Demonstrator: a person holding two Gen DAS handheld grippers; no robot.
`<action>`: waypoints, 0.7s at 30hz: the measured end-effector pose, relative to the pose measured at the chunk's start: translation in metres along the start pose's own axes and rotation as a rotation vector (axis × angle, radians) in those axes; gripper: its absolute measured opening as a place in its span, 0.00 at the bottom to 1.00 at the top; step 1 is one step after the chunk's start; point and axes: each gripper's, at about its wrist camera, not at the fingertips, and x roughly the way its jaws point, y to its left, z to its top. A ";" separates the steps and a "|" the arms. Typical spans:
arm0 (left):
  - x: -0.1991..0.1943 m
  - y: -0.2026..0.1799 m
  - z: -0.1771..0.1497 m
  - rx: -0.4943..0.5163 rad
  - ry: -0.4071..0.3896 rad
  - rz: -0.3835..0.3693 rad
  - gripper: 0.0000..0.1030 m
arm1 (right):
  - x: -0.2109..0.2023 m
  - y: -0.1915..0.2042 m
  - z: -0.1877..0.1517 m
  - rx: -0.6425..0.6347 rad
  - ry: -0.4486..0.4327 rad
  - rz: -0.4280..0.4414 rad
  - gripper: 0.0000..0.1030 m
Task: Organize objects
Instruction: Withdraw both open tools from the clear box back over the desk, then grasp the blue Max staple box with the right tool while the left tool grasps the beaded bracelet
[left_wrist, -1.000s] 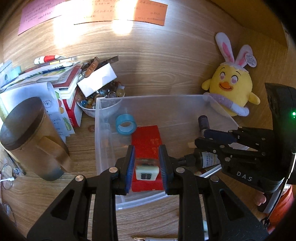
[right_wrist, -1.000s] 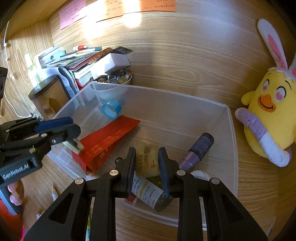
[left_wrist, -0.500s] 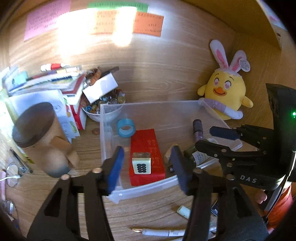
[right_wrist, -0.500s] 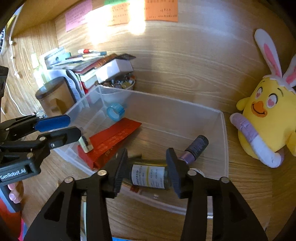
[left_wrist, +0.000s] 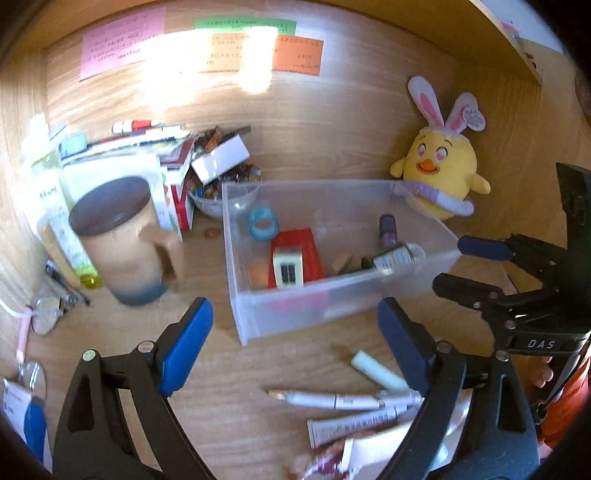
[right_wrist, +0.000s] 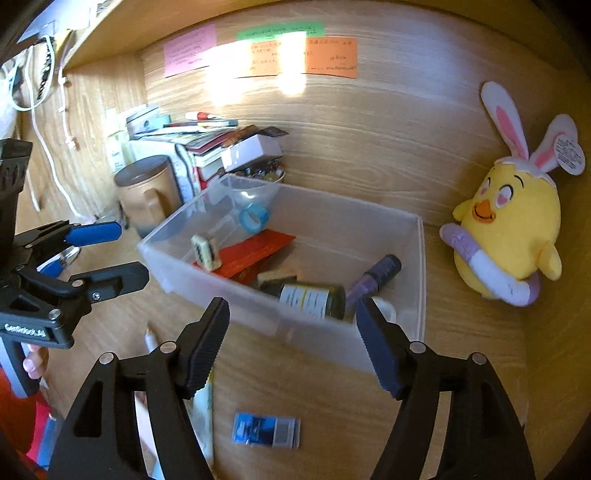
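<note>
A clear plastic bin (left_wrist: 314, 306) stands on the wooden desk. Inside it a mahjong tile (left_wrist: 287, 271) lies on a red envelope (left_wrist: 295, 240), beside a blue tape roll (left_wrist: 263, 224), a small labelled bottle (left_wrist: 397, 254) and a purple tube (right_wrist: 380, 273). My left gripper (left_wrist: 291, 314) hangs in front of the bin, its jaws opening with nothing between them. My right gripper (right_wrist: 291, 310) is just short of the bin's (right_wrist: 314, 332) front wall, its jaws also opening and empty; the bottle (right_wrist: 310, 297) lies free inside. Each gripper shows in the other's view: right (left_wrist: 452, 266), left (right_wrist: 129, 253).
A brown lidded mug (left_wrist: 122, 236), stacked books and a bowl of beads (left_wrist: 210, 199) crowd the left. A yellow plush chick (left_wrist: 439, 173) sits at the back right. Pens and tubes (left_wrist: 332, 398) and a blue packet (right_wrist: 266, 430) lie in front of the bin.
Both grippers opened and drew back out of the bin. The left let go of the mahjong tile onto the red envelope; the right let go of the bottle, which now lies on its side.
</note>
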 end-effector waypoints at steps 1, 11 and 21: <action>-0.001 0.000 -0.005 -0.001 0.007 0.001 0.89 | -0.002 0.002 -0.005 -0.003 0.001 -0.003 0.66; -0.005 0.011 -0.055 -0.018 0.114 0.029 0.89 | -0.005 0.007 -0.050 0.008 0.072 -0.013 0.68; -0.010 0.023 -0.089 -0.013 0.195 0.030 0.89 | 0.000 -0.001 -0.079 0.063 0.159 -0.009 0.73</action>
